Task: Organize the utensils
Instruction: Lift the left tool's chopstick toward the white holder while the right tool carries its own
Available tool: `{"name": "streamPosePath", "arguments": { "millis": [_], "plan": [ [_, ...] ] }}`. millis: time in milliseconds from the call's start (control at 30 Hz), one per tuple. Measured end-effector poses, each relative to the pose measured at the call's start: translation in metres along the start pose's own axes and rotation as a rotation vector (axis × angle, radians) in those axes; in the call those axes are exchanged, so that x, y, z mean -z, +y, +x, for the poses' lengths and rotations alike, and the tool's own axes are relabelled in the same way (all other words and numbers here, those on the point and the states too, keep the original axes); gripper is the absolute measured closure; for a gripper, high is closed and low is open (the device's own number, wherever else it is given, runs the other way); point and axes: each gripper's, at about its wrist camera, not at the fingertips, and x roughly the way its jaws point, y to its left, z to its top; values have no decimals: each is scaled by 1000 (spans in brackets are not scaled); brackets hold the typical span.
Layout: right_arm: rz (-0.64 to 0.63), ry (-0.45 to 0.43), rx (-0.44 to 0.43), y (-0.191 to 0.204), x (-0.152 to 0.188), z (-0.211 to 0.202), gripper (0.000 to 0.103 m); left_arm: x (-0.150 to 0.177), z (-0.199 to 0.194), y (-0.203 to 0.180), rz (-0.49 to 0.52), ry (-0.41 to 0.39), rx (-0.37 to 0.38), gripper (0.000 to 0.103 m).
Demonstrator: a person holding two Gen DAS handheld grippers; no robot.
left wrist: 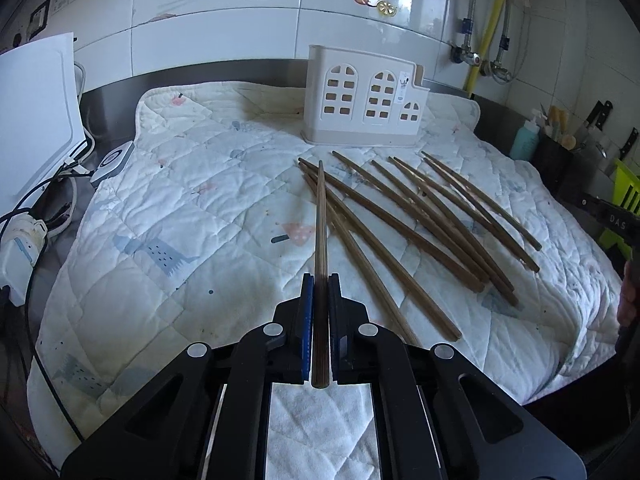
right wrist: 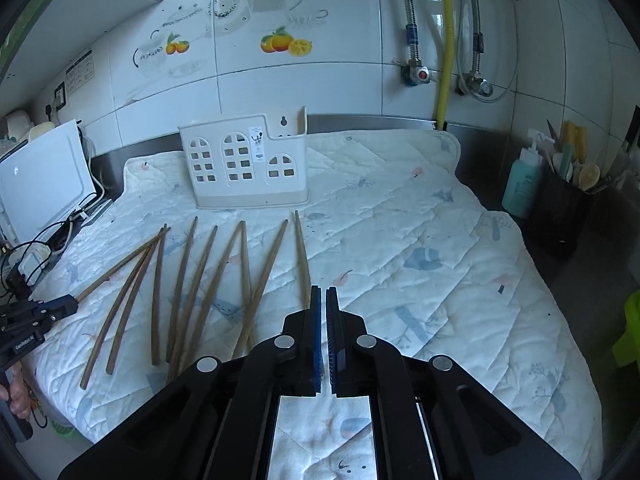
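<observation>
Pinching one light, stiff wooden chopstick (left wrist: 320, 236) near its thick end, left gripper (left wrist: 320, 280) grips centre frame; right gripper (right wrist: 323, 292) nearly closed, empty

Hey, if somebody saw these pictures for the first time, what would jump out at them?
A fan of brown wooden chopsticks lies loose on the white quilted mat. Behind them a white plastic house-shaped utensil holder stands upright. The left hand-held gripper clamps one single chopstick pointing forward.
</observation>
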Motion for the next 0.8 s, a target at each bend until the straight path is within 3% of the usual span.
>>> {"name": "streamPosePath", "arguments": {
  "millis": [400, 800],
  "plan": [
    [22, 145, -50, 4, 22, 54, 99, -23, -16, 0, 0, -59, 4, 98],
    [11, 134, -31, -1, 20, 64, 98, -31, -12, 5, -13, -59, 8, 98]
  ]
}}
